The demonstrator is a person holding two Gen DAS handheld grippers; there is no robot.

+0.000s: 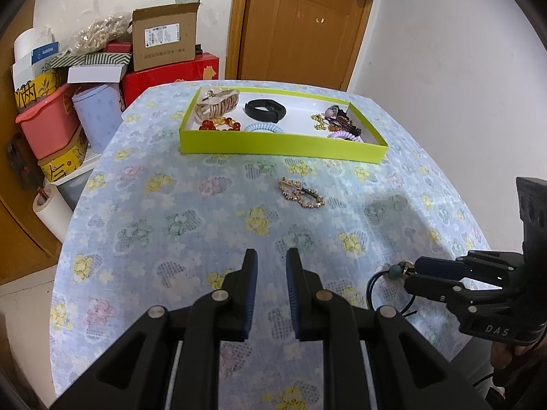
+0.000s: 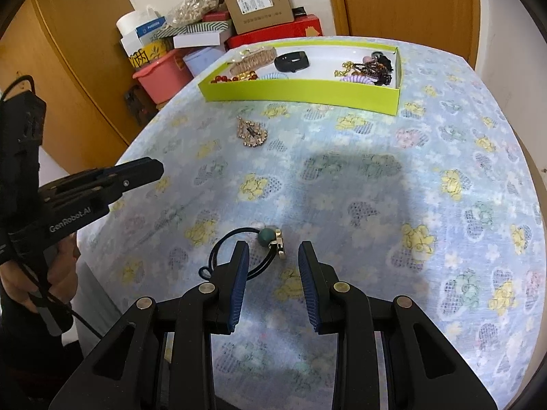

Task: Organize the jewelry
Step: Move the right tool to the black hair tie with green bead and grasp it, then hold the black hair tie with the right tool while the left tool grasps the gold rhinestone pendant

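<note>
Two loose pieces on the floral blue worktop [image 2: 444,143], right tool [image 2: 272,251] spread over one.
Black elastic hair tie with green bead and metal charm [image 2: 270,239]: light, floppy, cord slips; pinch the bead. Left tool [image 1: 271,259] spread, holding nothing.

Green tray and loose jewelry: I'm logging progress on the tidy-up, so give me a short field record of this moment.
tray: green tray at the table's far side, already holding hair clips, bracelets and coil ties
left on cloth: rhinestone hair clip; black hair tie with green bead
right tool: right tool open, straddling the hair tie, not gripping
left tool: left tool open, empty
surface: floral tablecloth
</note>
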